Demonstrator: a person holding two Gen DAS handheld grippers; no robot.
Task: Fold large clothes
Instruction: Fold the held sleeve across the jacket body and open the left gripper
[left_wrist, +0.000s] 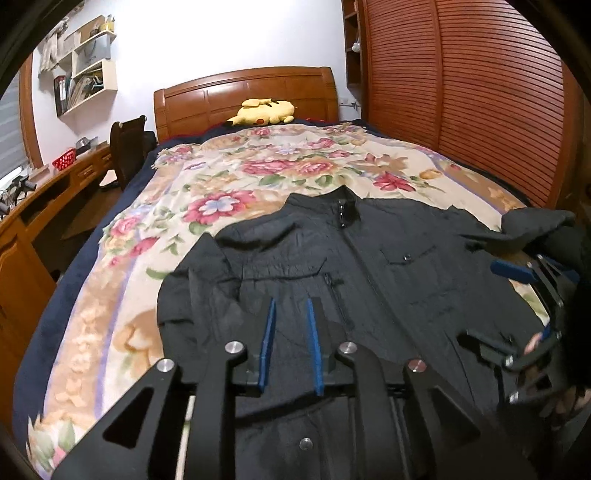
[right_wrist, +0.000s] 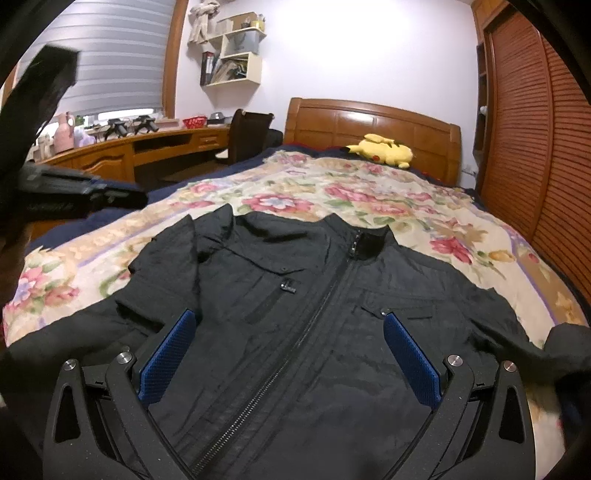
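A black zip-up jacket (left_wrist: 354, 266) lies front-up on the floral bedspread, collar toward the headboard; it also shows in the right wrist view (right_wrist: 295, 317). My left gripper (left_wrist: 291, 306) hovers over the jacket's left chest, its blue pads a narrow gap apart with nothing between them. My right gripper (right_wrist: 290, 321) is wide open and empty above the jacket's middle, one blue pad on each side of the zip. In the left wrist view the right gripper (left_wrist: 532, 273) shows at the right edge by the raised sleeve (left_wrist: 535, 221).
The bed has a floral blanket (left_wrist: 229, 177) and a wooden headboard (left_wrist: 247, 92) with a yellow plush toy (left_wrist: 264, 110). A slatted wardrobe (left_wrist: 461, 92) stands along the right. A wooden desk (right_wrist: 129, 151) and chair (right_wrist: 247, 133) stand left of the bed.
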